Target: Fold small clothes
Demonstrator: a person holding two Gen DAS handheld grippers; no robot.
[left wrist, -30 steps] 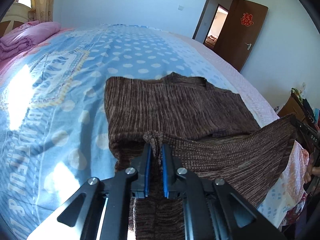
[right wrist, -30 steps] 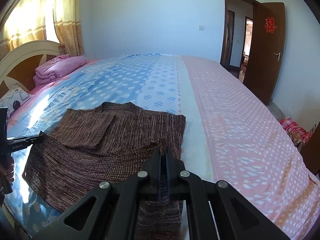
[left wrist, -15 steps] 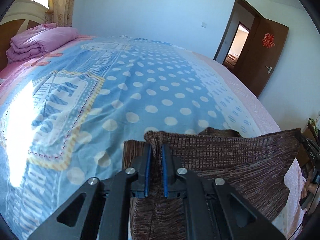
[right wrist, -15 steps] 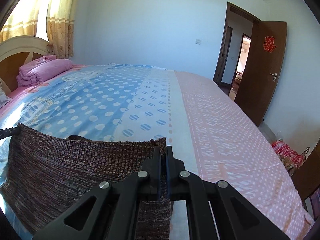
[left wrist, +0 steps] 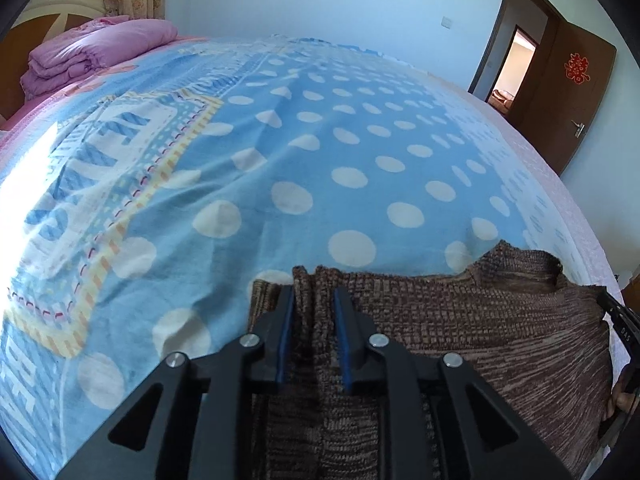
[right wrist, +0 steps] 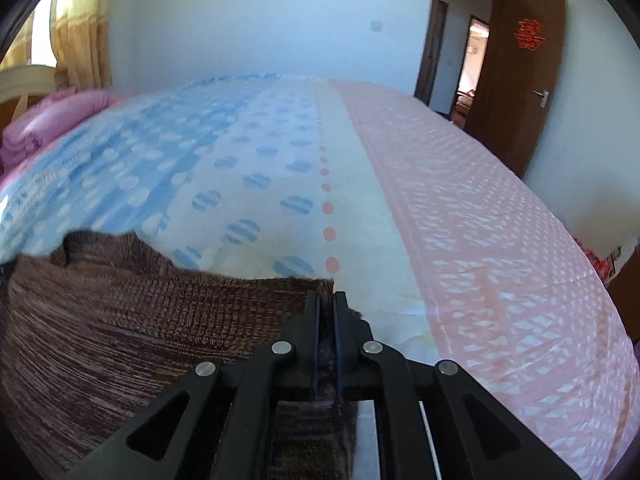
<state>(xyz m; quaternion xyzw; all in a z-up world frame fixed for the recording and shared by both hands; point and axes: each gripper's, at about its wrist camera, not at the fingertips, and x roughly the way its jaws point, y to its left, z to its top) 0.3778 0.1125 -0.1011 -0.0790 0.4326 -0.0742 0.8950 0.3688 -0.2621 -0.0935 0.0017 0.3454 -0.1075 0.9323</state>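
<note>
1. Only the left wrist view shows the folded pink quilt [left wrist: 100, 54] at the head end of the bed [left wrist: 320, 152], the lettered patchwork panel [left wrist: 116, 168] along the bed's left side, and the white-dotted blue cover spreading towards the far edge.
2. That view also catches the tip of the right gripper [left wrist: 618, 320] at the sweater's far right corner, with part of a hand [left wrist: 622, 398] below it.
3. Only the right wrist view shows the pink patterned half of the bedcover [right wrist: 480, 220] running to the bed's right edge, and the cream strip with a line of pink dots [right wrist: 328, 216] beside it. It is blurred on its left side.
4. Both views show the brown door [right wrist: 516, 80] standing open with a red ornament [right wrist: 529, 34] on it.
5. The brown knitted sweater [left wrist: 460, 340] lies at the near edge of the bed, its top fold stretched between the two grippers and its collar [left wrist: 516, 258] poking up behind the fold.
6. The left gripper [left wrist: 314, 304] has its jaws opening: a narrow gap shows, with a ridge of the sweater's left corner standing between the blue pads [left wrist: 285, 344]; the pads no longer pinch it.
7. The right gripper [right wrist: 327, 304] is nearly closed, its jaws starting to part, pads still clamping the sweater's [right wrist: 160, 320] right corner, with knit bunched between them.
</note>
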